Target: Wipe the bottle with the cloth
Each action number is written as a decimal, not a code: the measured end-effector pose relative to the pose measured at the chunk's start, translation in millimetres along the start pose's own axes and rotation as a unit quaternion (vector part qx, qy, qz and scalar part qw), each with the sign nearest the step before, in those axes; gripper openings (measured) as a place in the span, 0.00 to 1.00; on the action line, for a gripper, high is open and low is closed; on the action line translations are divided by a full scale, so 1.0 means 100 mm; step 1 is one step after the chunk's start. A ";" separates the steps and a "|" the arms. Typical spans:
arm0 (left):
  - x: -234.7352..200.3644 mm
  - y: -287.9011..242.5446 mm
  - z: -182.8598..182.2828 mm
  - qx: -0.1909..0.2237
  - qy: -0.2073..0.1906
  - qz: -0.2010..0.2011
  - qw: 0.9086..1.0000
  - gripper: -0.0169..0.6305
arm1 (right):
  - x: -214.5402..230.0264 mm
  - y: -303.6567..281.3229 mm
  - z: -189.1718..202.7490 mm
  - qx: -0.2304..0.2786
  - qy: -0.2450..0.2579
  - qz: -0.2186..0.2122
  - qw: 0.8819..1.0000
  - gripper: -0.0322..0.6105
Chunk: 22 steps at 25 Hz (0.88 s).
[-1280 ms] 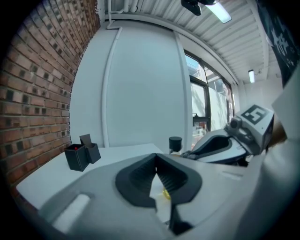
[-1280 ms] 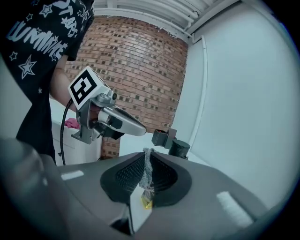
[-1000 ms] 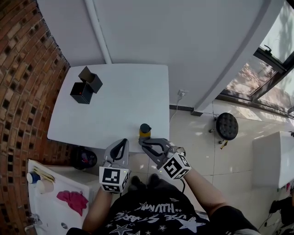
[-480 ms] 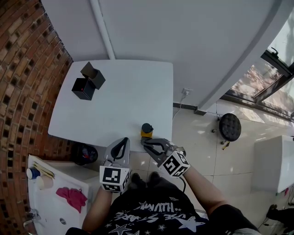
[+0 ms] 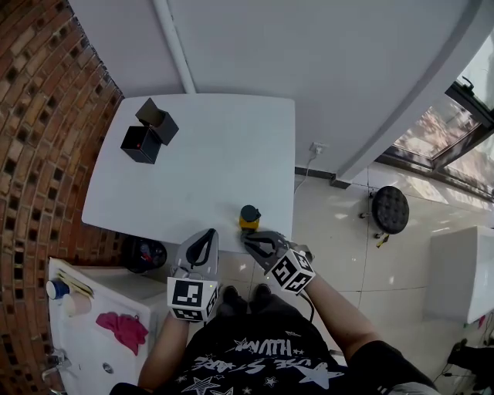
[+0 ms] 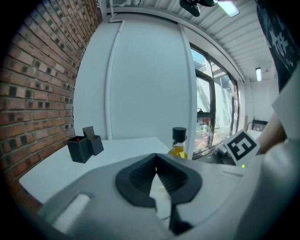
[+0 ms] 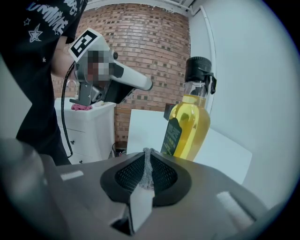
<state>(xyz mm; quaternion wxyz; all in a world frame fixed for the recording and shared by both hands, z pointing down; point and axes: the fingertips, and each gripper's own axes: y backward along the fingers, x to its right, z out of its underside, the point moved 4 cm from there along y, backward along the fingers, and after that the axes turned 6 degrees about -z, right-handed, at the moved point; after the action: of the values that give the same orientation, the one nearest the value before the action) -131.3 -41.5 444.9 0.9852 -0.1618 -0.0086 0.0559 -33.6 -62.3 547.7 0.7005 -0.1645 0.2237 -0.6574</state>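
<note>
Right tool (image 5: 248, 237) nudged nearer — bottle (image 5: 248, 217) upright, cap up.

A plain, bright indoor room, sparsely furnished; whether it is a home or a workplace cannot be told. One side is a bare red brick wall (image 5: 38, 116). The next is a smooth white wall (image 5: 247, 46) with a white pipe (image 5: 174, 46) running up it and a socket (image 5: 316, 146) low down. The floor (image 5: 347, 247) is pale glossy tile. Tall framed windows (image 5: 455, 131) fill the right side. A white square tabletop (image 5: 216, 162) stands in the corner, with a round black stool (image 5: 390, 208) near the glass. A white cabinet (image 5: 93, 362) carries small containers (image 5: 54, 292) and a pink rag (image 5: 123, 330). The slatted ceiling (image 6: 234, 37) has a strip lamp (image 6: 229, 7)
</note>
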 end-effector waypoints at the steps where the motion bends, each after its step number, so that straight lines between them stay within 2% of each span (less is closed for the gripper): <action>1: 0.00 0.00 0.00 0.000 0.000 0.001 1.000 0.03 | 0.00 -0.01 0.03 -0.003 -0.003 0.001 1.000 0.11; 5: 0.00 -0.01 0.03 0.001 -0.002 0.007 1.000 0.03 | -0.03 0.03 0.04 -0.005 -0.009 0.002 1.000 0.11; 7: 0.01 -0.03 0.02 0.004 -0.006 0.012 1.000 0.03 | -0.06 0.17 -0.03 0.012 -0.023 0.009 1.000 0.11; 10: 0.02 -0.05 -0.01 0.011 -0.012 0.017 1.000 0.03 | -0.04 0.56 -0.10 0.069 -0.097 0.064 0.991 0.11; 13: 0.02 -0.08 0.01 0.015 -0.013 0.010 1.000 0.03 | 0.11 0.92 -0.12 0.115 -0.181 0.154 0.964 0.11; 15: 0.03 -0.10 0.05 0.012 -0.009 0.005 1.000 0.05 | 0.28 1.05 -0.15 0.142 -0.238 0.216 0.936 0.11; 16: 0.04 -0.11 0.06 0.010 -0.007 0.004 1.000 0.07 | 0.35 1.08 -0.17 0.161 -0.270 0.234 0.920 0.11; 18: 0.07 -0.13 0.09 0.006 -0.003 0.007 1.000 0.07 | 0.43 1.05 -0.27 0.201 -0.322 0.240 0.893 0.11; 20: 0.12 -0.15 0.10 0.005 -0.008 0.015 1.000 0.07 | 0.45 0.94 -0.37 0.216 -0.341 0.236 0.884 0.11; 22: 0.18 -0.17 0.12 0.004 -0.015 0.025 1.000 0.07 | 0.44 0.84 -0.42 0.212 -0.332 0.244 0.886 0.11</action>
<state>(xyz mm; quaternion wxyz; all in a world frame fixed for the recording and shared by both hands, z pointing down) -112.4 -51.8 461.6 0.9839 -0.1567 -0.0191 0.0833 17.0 -96.5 463.5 0.8901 -0.1613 -0.1335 -0.4047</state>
